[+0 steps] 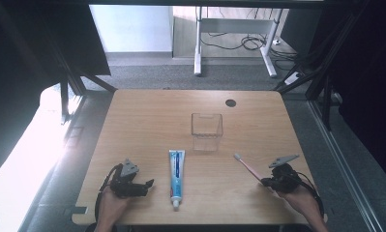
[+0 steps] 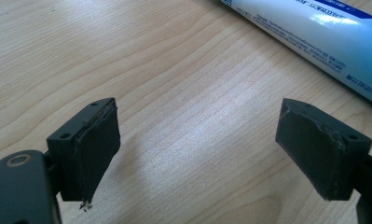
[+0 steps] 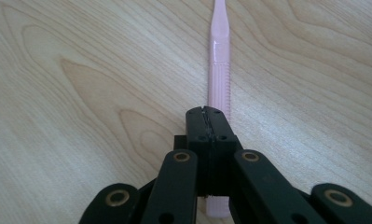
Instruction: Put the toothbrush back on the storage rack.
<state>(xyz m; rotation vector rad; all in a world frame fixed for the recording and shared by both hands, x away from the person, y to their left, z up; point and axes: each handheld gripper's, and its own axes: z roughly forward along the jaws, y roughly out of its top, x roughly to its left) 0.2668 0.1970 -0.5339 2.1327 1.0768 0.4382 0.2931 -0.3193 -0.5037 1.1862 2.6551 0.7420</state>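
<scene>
Wooden table (image 1: 147, 121) | clear cup (image 1: 206, 130) mid-table | toothpaste tube (image 1: 176, 177) lying flat | left gripper (image 1: 144, 186) released, empty | right gripper (image 1: 267, 182) clenched on pink toothbrush (image 1: 247, 166) handle | step: grasp done | next, likely: lift, carry to cup.

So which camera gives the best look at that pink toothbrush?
The right gripper view: the toothbrush handle runs up the frame in close-up, beneath the shut claw. The high view shows it whole but tiny.

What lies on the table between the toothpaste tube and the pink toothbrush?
Nothing: in the high view the stretch of table between the toothpaste tube and the pink toothbrush is bare wood. The clear container stands farther back, beyond that gap.
</scene>
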